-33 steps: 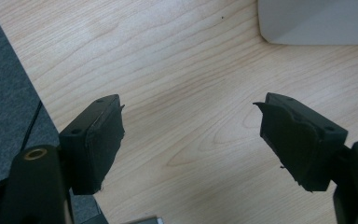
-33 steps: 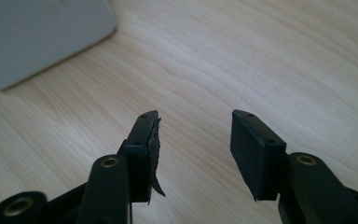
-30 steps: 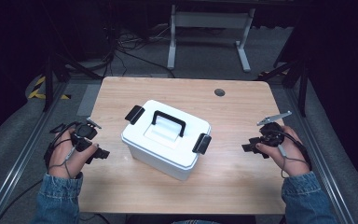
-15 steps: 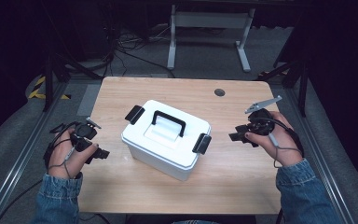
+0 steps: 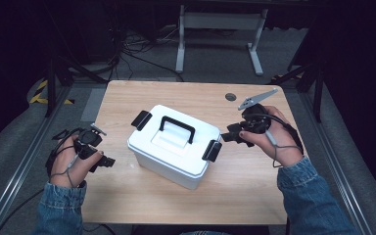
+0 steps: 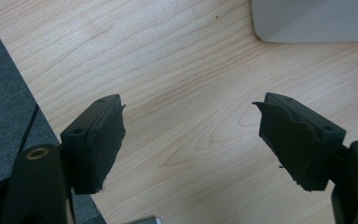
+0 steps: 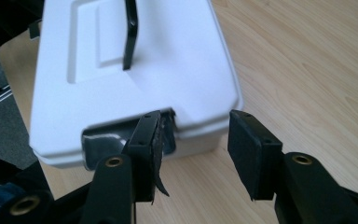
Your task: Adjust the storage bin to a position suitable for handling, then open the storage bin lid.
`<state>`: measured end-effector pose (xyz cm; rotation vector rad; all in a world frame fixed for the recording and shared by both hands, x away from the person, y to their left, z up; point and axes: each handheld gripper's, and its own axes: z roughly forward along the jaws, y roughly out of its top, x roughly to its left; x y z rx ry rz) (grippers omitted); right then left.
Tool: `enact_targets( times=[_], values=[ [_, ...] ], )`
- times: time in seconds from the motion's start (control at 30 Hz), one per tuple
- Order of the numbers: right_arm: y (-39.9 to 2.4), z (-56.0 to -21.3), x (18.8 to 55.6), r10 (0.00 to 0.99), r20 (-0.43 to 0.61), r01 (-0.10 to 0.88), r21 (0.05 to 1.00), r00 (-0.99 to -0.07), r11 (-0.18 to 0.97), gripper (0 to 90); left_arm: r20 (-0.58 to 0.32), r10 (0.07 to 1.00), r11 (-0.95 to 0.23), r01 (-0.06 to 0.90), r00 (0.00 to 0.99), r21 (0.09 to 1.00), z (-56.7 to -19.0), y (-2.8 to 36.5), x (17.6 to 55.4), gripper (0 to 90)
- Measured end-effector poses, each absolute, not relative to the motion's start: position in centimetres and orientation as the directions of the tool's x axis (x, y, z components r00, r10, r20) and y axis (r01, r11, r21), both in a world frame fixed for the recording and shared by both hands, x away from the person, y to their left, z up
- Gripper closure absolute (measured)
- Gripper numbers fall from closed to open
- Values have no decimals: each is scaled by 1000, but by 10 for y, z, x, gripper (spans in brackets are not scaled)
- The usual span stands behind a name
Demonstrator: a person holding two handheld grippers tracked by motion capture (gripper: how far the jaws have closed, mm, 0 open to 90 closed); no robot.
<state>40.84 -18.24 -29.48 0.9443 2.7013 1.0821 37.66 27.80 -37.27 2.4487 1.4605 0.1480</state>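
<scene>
Light wood-grain counter (image 5: 142, 100), rectangular, small round dark grommet (image 5: 230, 97) set near far right edge, white lidded box (image 5: 172, 147) with black handle and latches seated near centre, turned at an angle

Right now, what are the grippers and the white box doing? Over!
Left gripper open, empty, off the box. Right gripper open, jaws just been closing, at the black latch. White box lid on. Nothing in the way.

Both grippers' jaws apart, seemingly empty
</scene>
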Motion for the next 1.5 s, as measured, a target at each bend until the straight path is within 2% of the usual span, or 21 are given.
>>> enact_targets(
  times=[0.33, 0.7, 1.27, 1.5],
  values=[
    [-139, -291, 414, 512, 148, 477, 638, -846, 605, 555, -61, 871, -452, 843, 488, 293, -373, 278, 377, 228],
    [-101, -307, 432, 482, 175, 481, 600, -858, 639, 576, -65, 864, -462, 837, 499, 292, -373, 278, 378, 227],
    [-78, -315, 434, 472, 162, 470, 579, -867, 666, 816, -67, 858, -474, 834, 510, 284, -374, 270, 385, 226],
    [-74, -312, 428, 469, 142, 457, 581, -872, 674, 848, -67, 858, -472, 833, 510, 289, -373, 270, 385, 225]
  ],
)
